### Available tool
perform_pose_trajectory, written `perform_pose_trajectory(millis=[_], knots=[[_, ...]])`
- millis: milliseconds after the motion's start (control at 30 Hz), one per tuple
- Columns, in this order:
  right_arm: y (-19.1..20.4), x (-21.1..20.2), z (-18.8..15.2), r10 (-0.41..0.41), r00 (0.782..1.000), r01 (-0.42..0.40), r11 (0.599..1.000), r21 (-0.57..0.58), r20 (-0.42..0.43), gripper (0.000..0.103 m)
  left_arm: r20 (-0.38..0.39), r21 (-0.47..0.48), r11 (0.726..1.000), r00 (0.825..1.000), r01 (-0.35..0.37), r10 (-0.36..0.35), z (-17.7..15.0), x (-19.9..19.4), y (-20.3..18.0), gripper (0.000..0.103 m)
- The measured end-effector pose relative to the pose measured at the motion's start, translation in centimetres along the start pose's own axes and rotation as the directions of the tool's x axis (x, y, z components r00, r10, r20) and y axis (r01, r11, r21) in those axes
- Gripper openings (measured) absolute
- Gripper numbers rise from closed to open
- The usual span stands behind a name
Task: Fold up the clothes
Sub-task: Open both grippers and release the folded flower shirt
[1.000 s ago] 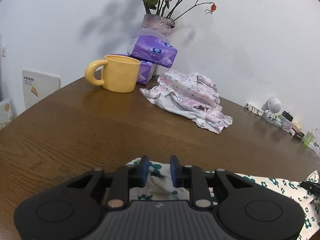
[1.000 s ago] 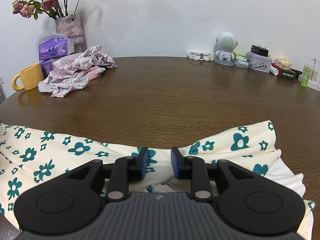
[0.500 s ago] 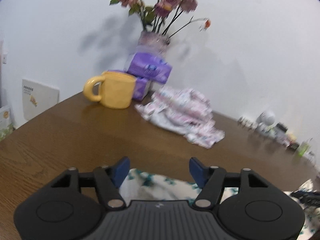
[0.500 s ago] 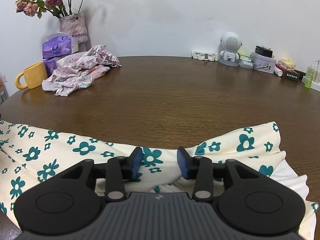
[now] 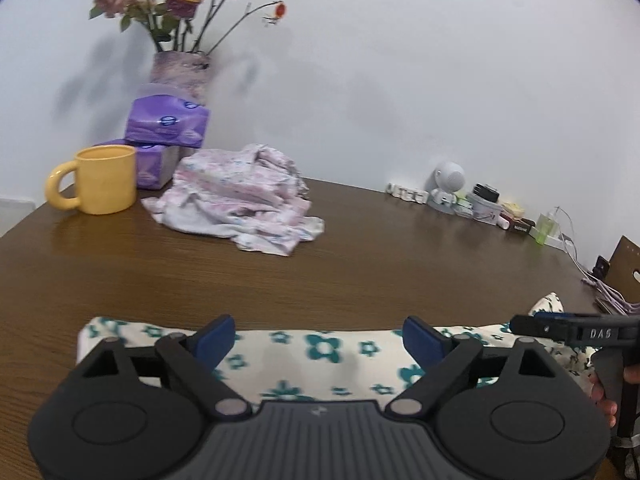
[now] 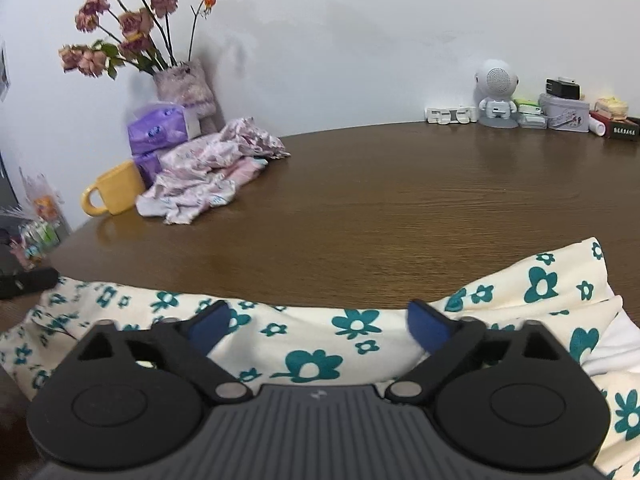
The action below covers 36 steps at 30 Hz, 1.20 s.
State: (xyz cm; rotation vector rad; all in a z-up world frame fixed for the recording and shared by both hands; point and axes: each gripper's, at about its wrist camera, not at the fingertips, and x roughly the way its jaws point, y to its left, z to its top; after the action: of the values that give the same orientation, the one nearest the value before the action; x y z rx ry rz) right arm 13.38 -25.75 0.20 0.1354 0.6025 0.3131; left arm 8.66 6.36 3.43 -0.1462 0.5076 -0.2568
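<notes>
Cream cloth with teal flowers (image 6: 352,344) lies flat along the near edge of the brown wooden counter (image 6: 400,208), stretched sideways under both of your tools, with one end bunched up at the right. You look to be at the end of one fold: the cloth has been let go and rests on the wood on its own. Your left hand-held gripper (image 5: 318,336) has its jaws opening, the blue pads spread wide over the fabric and pressing on nothing. Your right hand-held gripper (image 6: 318,326) is opening too, with the flowered cloth below the gap and no pinch on it. Both tools tilt down toward the counter from the near side; in the left view, the right tool and your fingers around its handle show at the far right edge.

Next you probably need a fresh hold for the following fold, perhaps at the bunched right end, so pick an edge you can pinch cleanly through all layers. A crumpled pink garment (image 5: 236,204) waits well apart beside the yellow mug (image 5: 100,180), likely the next piece.
</notes>
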Motion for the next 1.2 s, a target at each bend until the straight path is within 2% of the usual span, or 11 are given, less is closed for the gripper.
perform_pose_trajectory(millis=[133,267,333,433,500,667,833,867,1067,1133,1200], knots=[[-0.4,-1.5,0.5,-0.01,0.999,0.011,1.0,-0.002,0.037,0.102,0.003,-0.008,1.0,1.0,-0.004,0.005,-0.3,0.4,-1.6,0.098],[-0.8,-3.0,0.5,-0.085,0.993,0.087,0.996,-0.018,0.078,0.102,0.011,-0.013,0.999,0.999,-0.031,0.031,-0.5,0.7,-3.2,0.098],[-0.6,-3.6,0.3,-0.16,0.981,0.164,0.986,-0.032,0.107,0.103,0.0,0.001,1.0,1.0,-0.024,0.024,-0.4,1.0,-3.9,0.098],[0.0,-4.4,-0.4,-0.286,0.943,0.302,0.95,-0.076,0.171,0.103,-0.025,0.022,1.0,1.0,0.017,-0.016,-0.3,1.6,-5.2,0.098],[-0.2,-5.0,-0.6,-0.309,0.933,0.334,0.934,-0.126,0.184,0.102,-0.042,0.026,0.999,0.998,0.047,-0.046,-0.2,2.3,-6.1,0.098],[-2.0,-5.7,-0.4,-0.327,0.929,0.354,0.921,-0.163,0.171,0.102,-0.081,0.037,0.993,0.99,0.116,-0.112,0.1,4.0,-8.8,0.097],[-3.7,-5.3,-0.3,-0.279,0.955,0.293,0.942,-0.165,0.101,0.101,-0.105,0.091,0.981,0.982,0.169,-0.16,-0.3,5.6,-12.5,0.092],[-3.8,-5.3,-0.4,-0.261,0.961,0.272,0.948,-0.166,0.087,0.098,-0.11,0.108,0.978,0.98,0.176,-0.164,-0.4,5.8,-13.3,0.089],[-4.7,-5.9,-1.0,-0.128,0.991,0.132,0.98,-0.147,0.039,0.055,-0.176,0.155,0.969,0.971,0.192,-0.164,-1.5,7.4,-15.8,0.07],[-4.9,-6.0,-1.2,-0.091,0.996,0.092,0.986,-0.142,0.013,0.038,-0.197,0.168,0.97,0.97,0.177,-0.143,-2.0,8.0,-16.0,0.069],[-5.3,-6.0,-1.6,-0.096,0.995,0.094,0.985,-0.147,-0.012,0.031,-0.208,0.177,0.971,0.971,0.159,-0.121,-2.4,8.4,-15.9,0.069]])
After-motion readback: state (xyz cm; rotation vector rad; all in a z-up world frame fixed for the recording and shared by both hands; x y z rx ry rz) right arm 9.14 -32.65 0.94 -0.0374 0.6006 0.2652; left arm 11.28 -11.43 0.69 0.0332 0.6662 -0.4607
